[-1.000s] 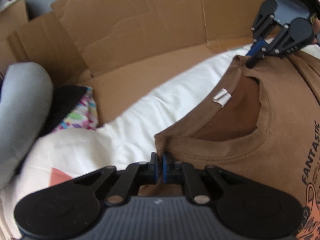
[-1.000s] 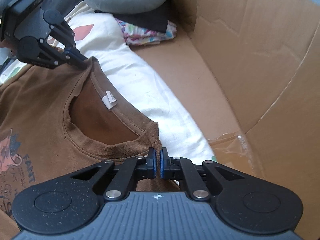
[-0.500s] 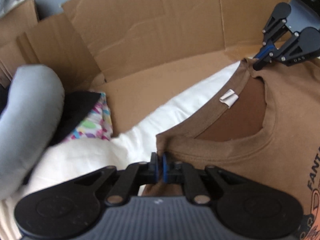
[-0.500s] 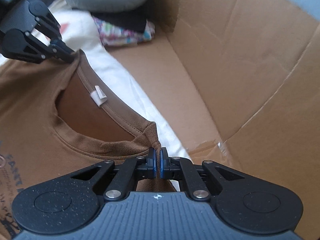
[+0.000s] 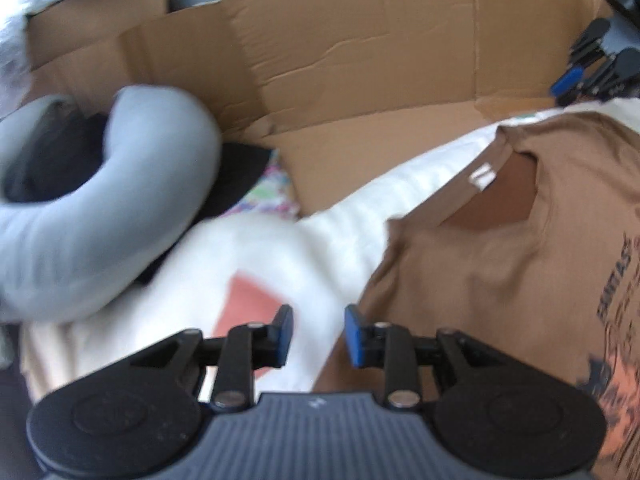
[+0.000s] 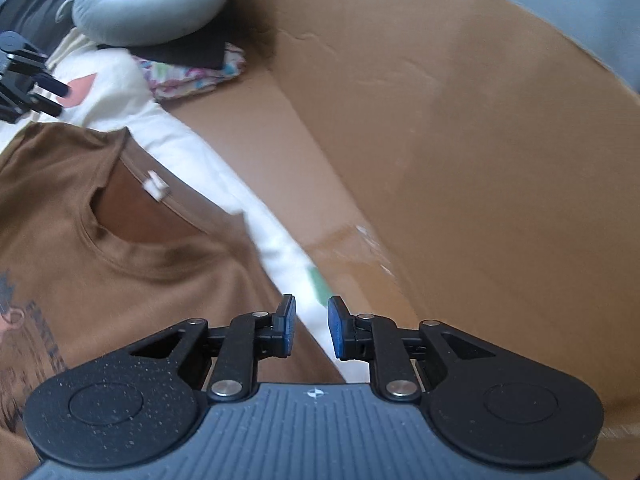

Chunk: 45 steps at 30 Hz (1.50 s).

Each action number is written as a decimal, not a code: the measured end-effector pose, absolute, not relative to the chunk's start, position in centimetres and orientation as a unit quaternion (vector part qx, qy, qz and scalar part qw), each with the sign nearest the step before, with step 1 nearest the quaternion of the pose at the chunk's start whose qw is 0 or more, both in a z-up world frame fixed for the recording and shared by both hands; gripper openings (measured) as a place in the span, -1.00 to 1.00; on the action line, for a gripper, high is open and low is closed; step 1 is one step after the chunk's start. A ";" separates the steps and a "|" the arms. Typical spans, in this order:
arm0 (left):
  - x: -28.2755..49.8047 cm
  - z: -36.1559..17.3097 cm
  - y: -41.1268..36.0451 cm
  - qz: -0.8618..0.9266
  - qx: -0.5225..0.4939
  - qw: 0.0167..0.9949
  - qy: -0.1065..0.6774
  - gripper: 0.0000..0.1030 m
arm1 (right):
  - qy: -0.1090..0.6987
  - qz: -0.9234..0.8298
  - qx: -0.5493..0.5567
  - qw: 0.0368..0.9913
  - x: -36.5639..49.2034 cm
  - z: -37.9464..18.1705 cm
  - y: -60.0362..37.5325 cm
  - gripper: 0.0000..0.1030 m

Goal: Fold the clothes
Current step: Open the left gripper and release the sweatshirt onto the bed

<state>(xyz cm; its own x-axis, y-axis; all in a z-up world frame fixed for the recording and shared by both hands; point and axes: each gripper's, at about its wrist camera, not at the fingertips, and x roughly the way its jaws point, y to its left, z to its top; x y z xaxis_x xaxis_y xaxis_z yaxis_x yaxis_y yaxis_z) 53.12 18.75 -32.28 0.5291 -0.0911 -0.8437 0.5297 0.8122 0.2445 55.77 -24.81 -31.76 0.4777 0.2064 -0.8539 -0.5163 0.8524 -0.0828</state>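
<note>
Brown cotton T-shirt [image 5: 520,248] lies flat, print up, on white bedding [image 5: 340,240] at right of frame, collar toward the cardboard box [image 5: 360,60]. Soft, light, limp; judged best pinched at the shoulder seams beside the collar. Left gripper [image 5: 318,334] and right gripper [image 6: 311,326] both stand parted, holding nothing. Box holds a folded patterned garment [image 6: 192,76] under a grey neck pillow [image 6: 148,4].

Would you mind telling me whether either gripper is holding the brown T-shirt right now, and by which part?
Nothing is held. The left gripper and right gripper are both open, with the brown T-shirt lying free.
</note>
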 end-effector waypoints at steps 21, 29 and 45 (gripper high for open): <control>50.1 -35.7 24.0 -0.169 0.191 0.822 0.509 -0.44 | 0.506 0.129 -0.071 0.850 51.0 -34.2 -34.3 -0.53; 50.2 -36.2 24.3 -0.157 0.179 0.833 0.499 -0.88 | 0.525 0.122 -0.084 0.838 51.5 -35.7 -33.3 -0.49; 52.4 -35.0 25.5 -0.122 0.184 0.845 0.486 -0.89 | 0.528 0.072 -0.124 0.837 53.2 -36.2 -32.0 -0.94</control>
